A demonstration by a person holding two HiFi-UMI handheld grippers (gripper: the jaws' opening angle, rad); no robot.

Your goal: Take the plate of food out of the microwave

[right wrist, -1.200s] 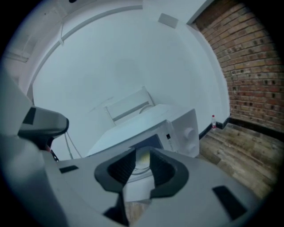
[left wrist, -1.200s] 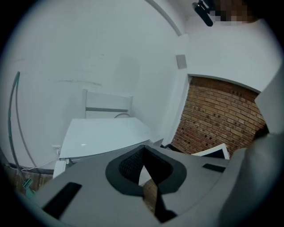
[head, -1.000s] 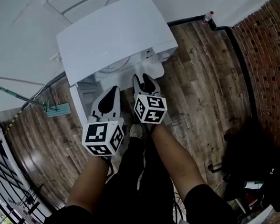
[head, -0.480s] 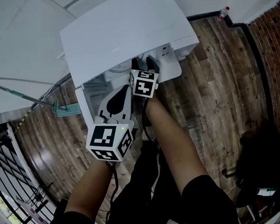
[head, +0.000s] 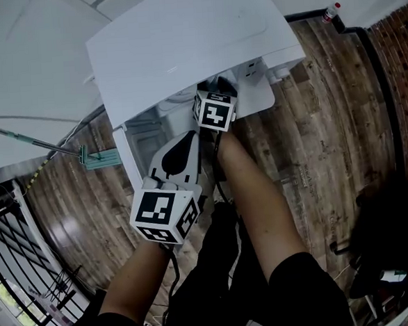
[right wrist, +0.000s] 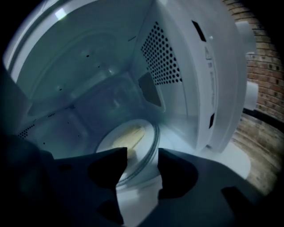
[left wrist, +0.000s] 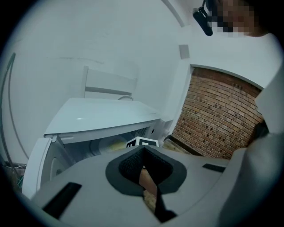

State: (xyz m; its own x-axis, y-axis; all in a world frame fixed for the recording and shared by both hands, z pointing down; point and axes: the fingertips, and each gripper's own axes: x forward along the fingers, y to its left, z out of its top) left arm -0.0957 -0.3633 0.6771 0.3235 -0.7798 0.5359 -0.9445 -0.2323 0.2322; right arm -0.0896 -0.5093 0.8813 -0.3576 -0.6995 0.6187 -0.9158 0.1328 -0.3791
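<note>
A white microwave stands on the floor with its door swung open to the left. Inside, a white plate with yellow food rests on the turntable; it also shows in the left gripper view as a pale plate. My right gripper reaches into the cavity. Its jaws have just been opening and stand wide, with the plate's near rim just ahead of the gap and nothing pressed. My left gripper hangs back in front of the door, its jaws meeting at the tips, empty.
Wooden plank floor surrounds the microwave. A brick wall runs on the right, with a small bottle at its base. A green-headed mop lies to the left, near a black railing. A dark bag sits at the right.
My right gripper has gone forward and down from beside the left one into the microwave opening. The left gripper has sunk slightly and stays outside.
</note>
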